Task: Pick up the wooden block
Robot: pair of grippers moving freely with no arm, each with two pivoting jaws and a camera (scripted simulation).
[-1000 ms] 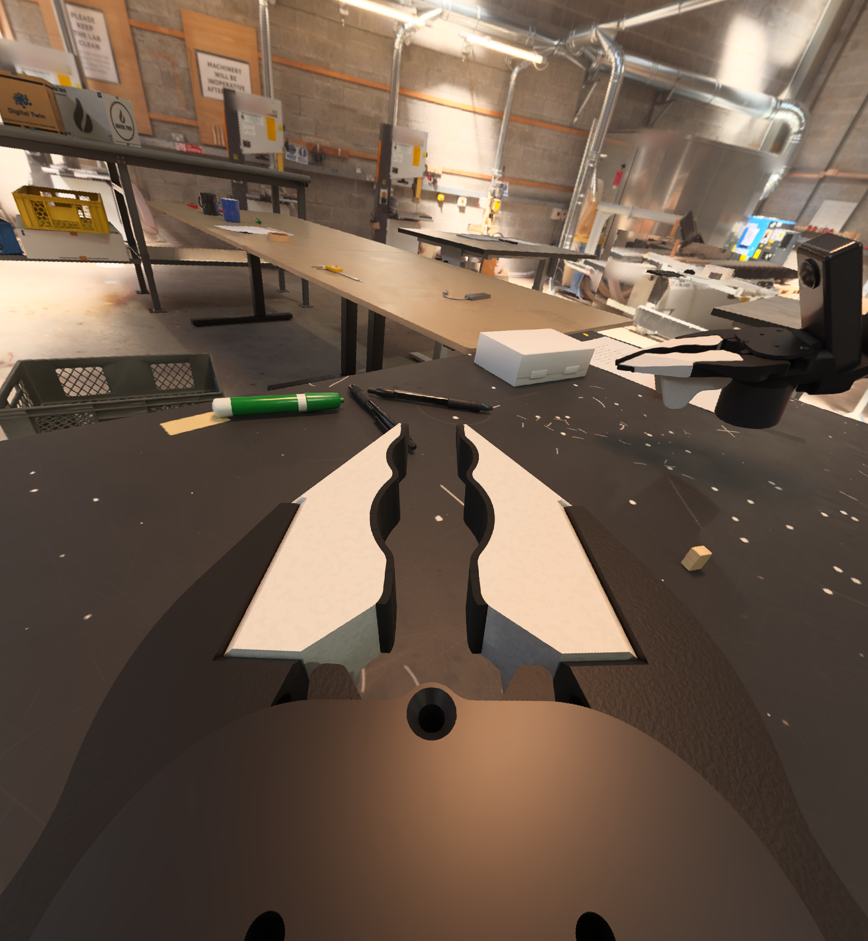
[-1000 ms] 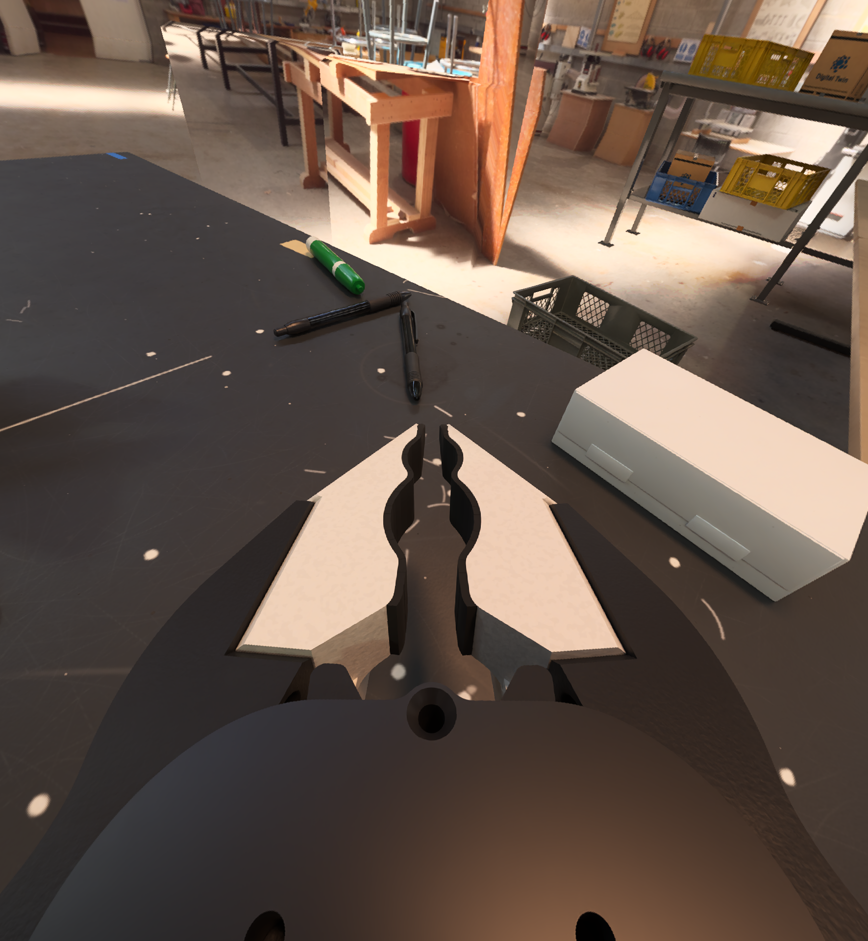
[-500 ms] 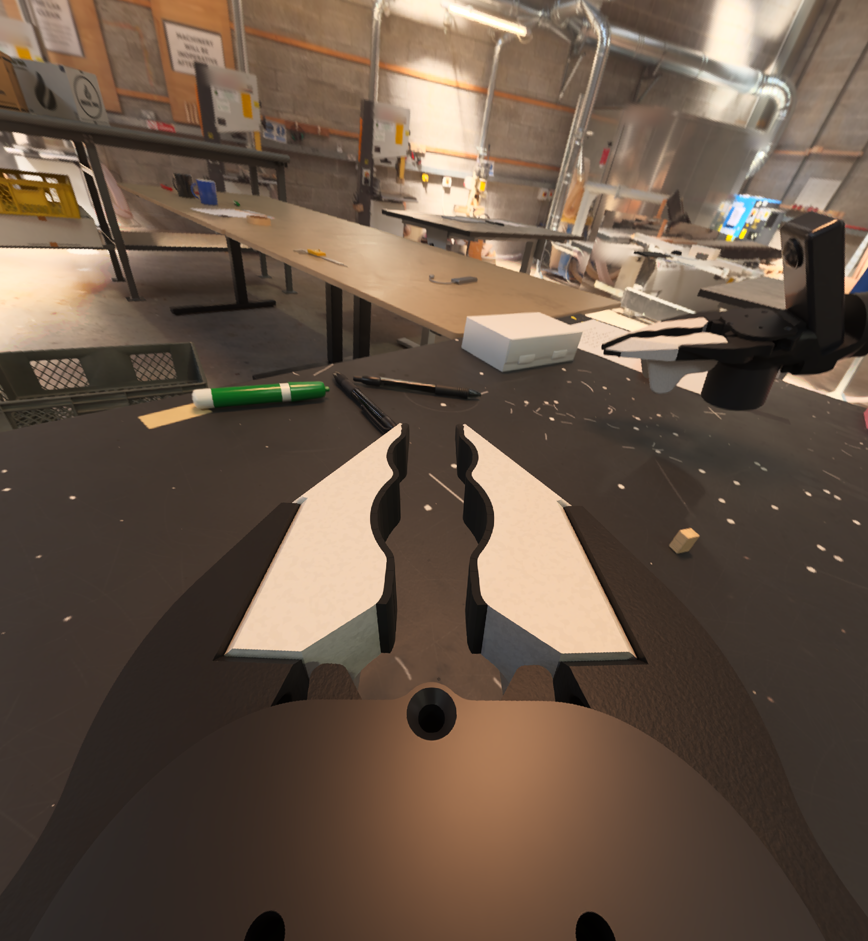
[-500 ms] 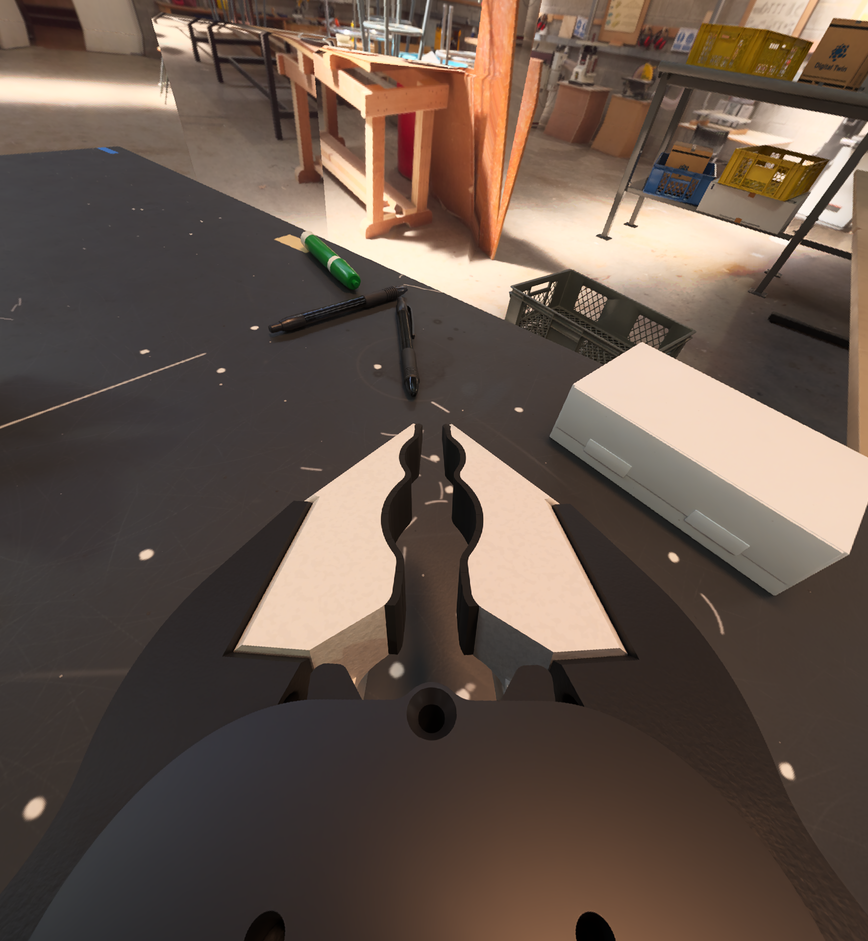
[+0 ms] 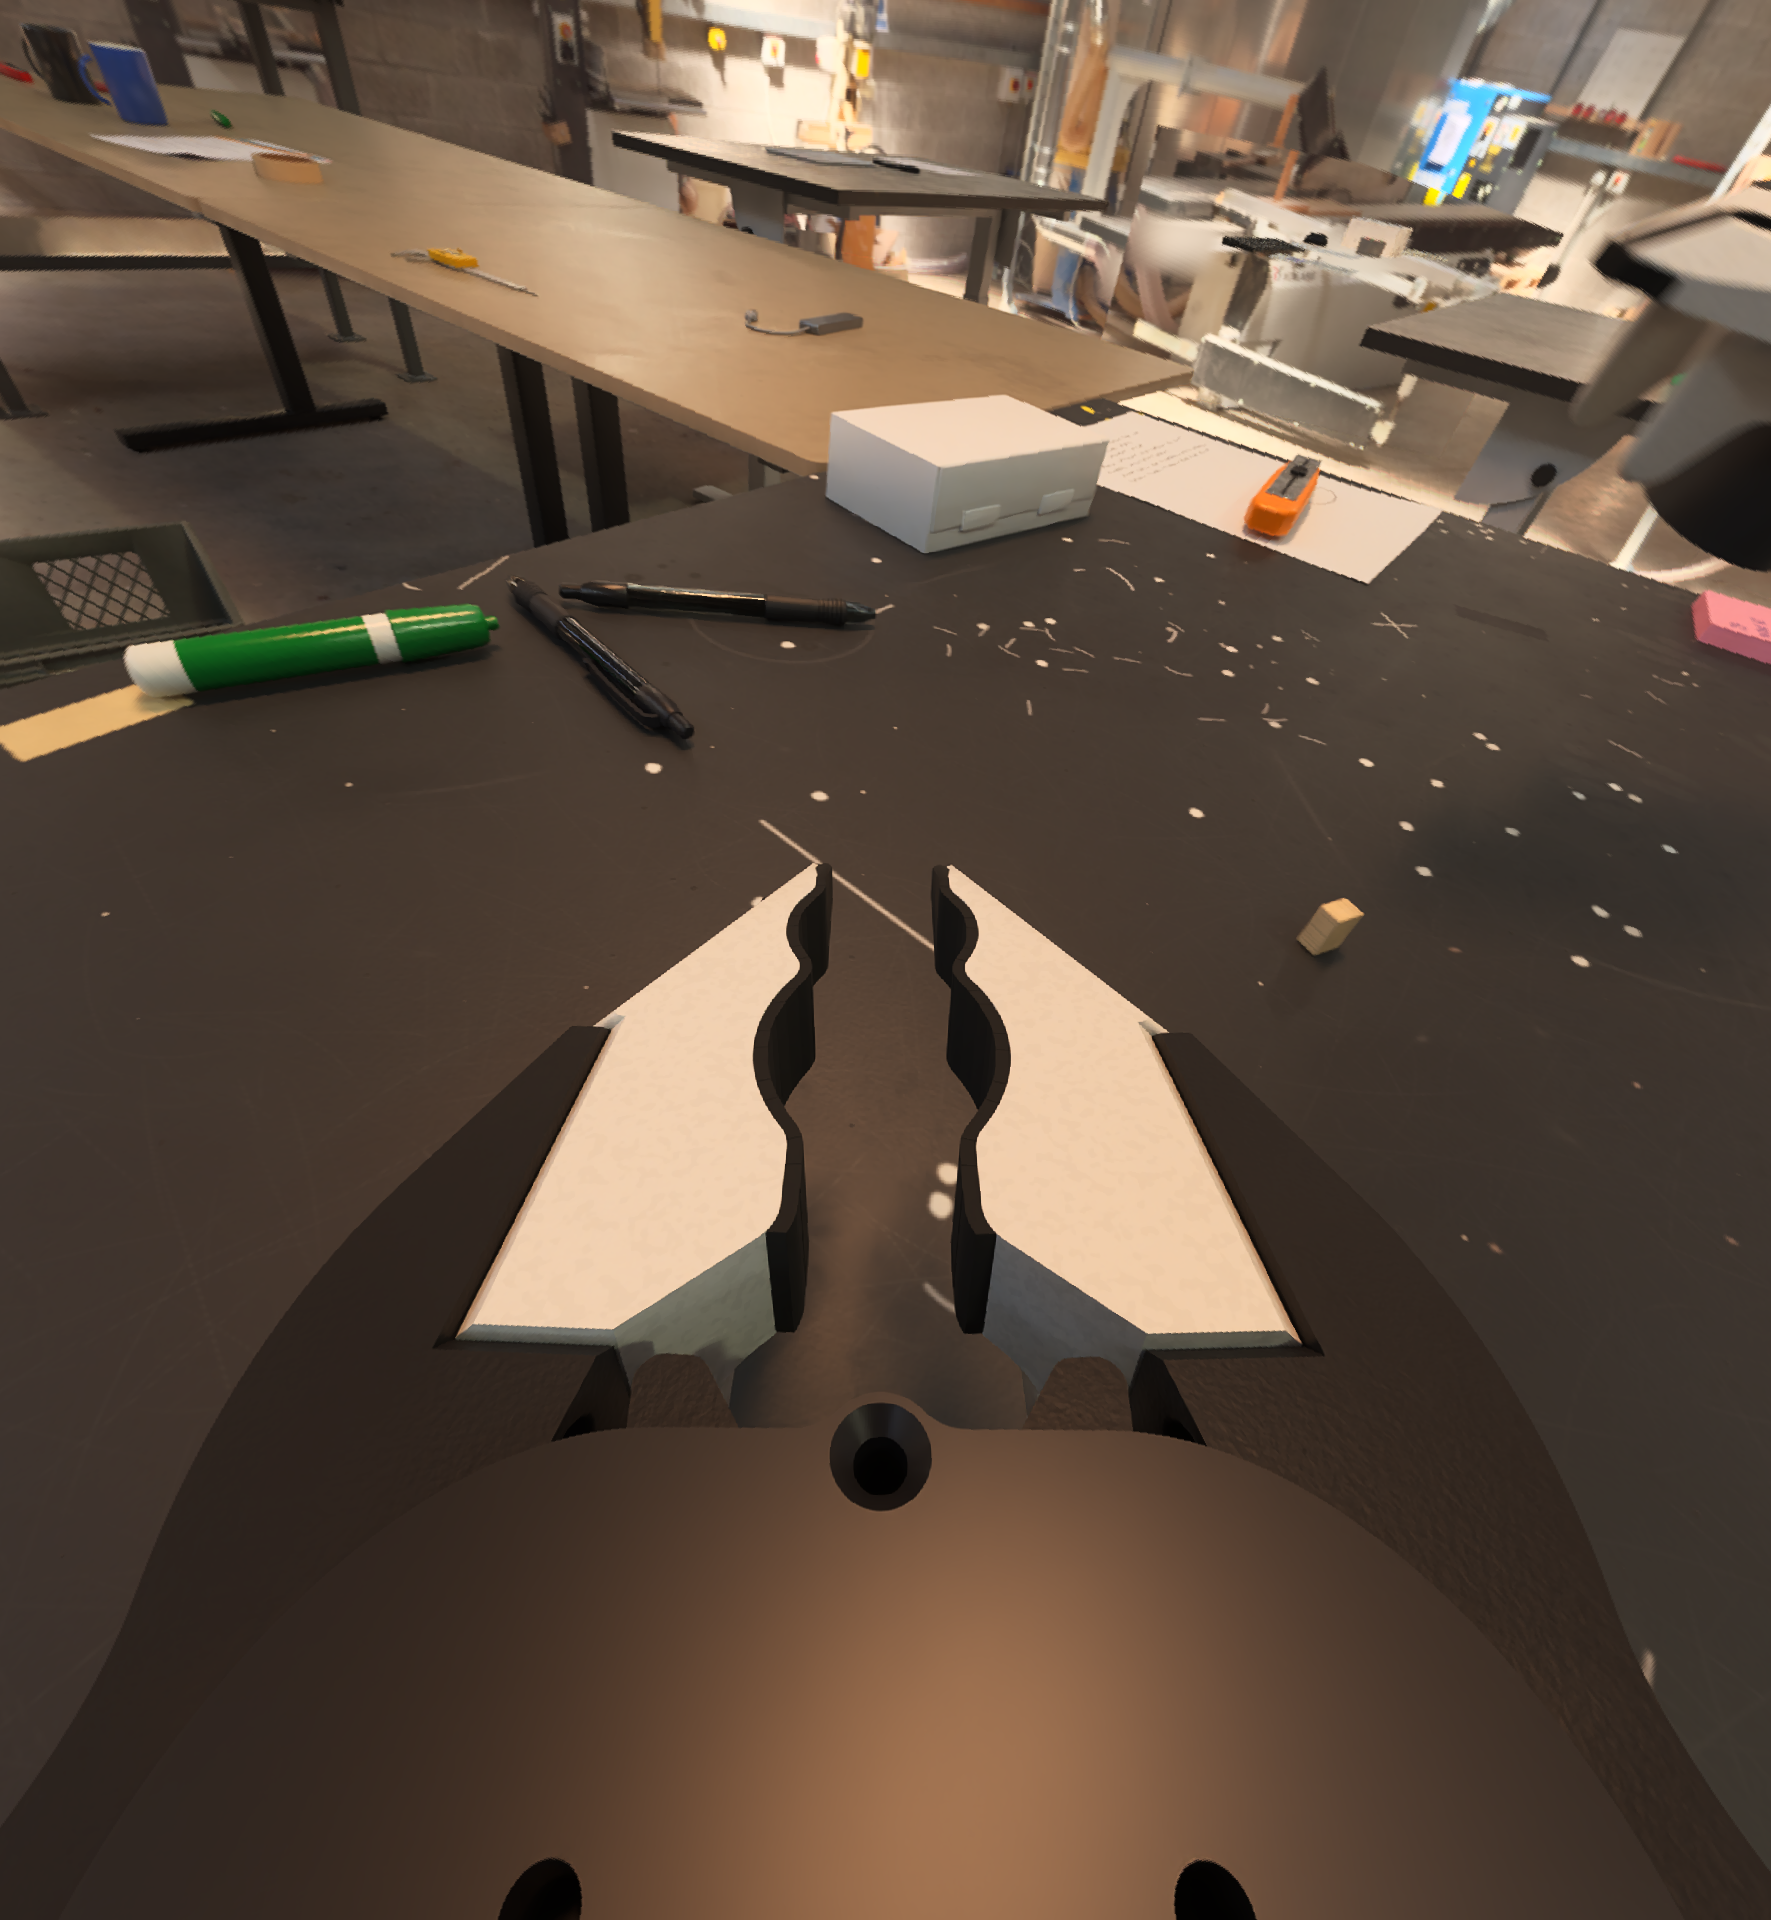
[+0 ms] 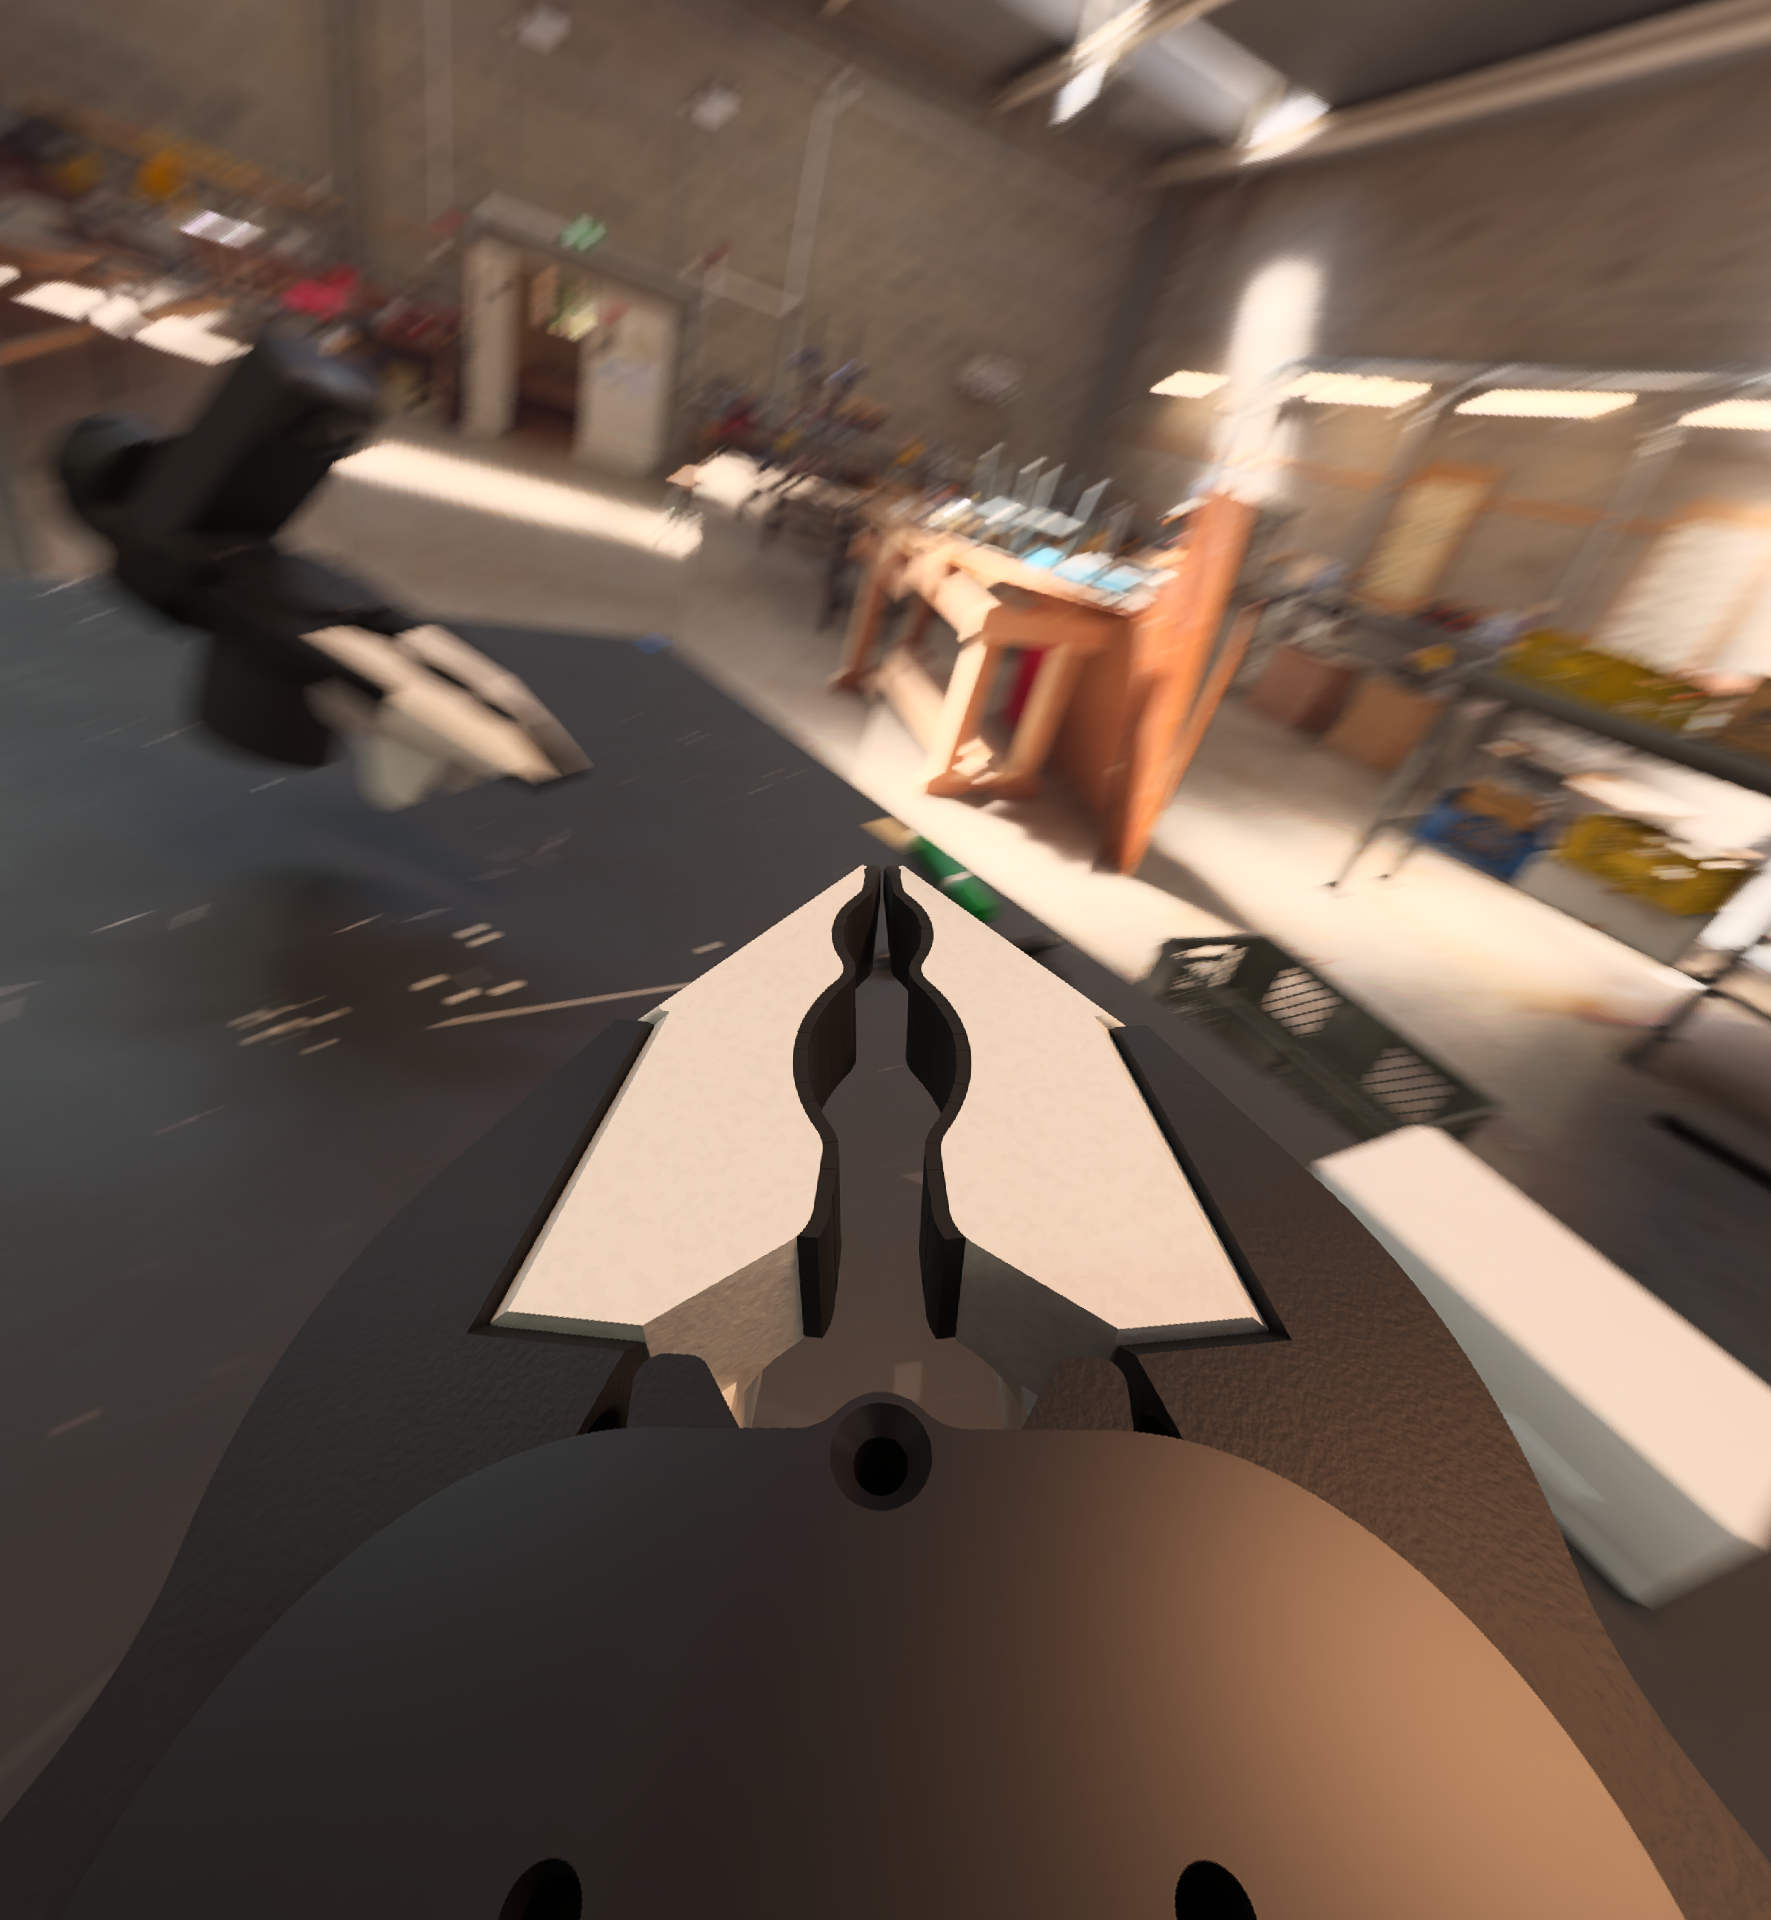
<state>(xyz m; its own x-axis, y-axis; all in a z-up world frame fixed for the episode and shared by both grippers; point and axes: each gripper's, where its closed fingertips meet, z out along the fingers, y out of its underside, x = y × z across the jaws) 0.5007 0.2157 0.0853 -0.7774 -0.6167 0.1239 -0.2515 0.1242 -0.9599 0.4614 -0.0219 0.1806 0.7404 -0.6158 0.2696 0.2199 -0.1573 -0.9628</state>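
My left gripper (image 5: 883,883) has its jaws apart, empty; wooden block (image 5: 1330,926) sits on the table (image 5: 341,935) at 2 o'clock. My right gripper (image 6: 881,878) has tips nearly touching, empty, view blurred.

I see a dark table (image 5: 237,935), scuffed and flecked with pale specks. On it lie a green marker (image 5: 309,649) beside a strip of tan tape (image 5: 81,717), two black pens (image 5: 600,660) whose far ends nearly meet, a white box (image 5: 964,468) at the far edge, a sheet of paper (image 5: 1265,499) carrying an orange cutter (image 5: 1281,497), a pink eraser (image 5: 1769,634) at the right, and a wooden block (image 5: 1330,925) standing alone, well apart from the rest.
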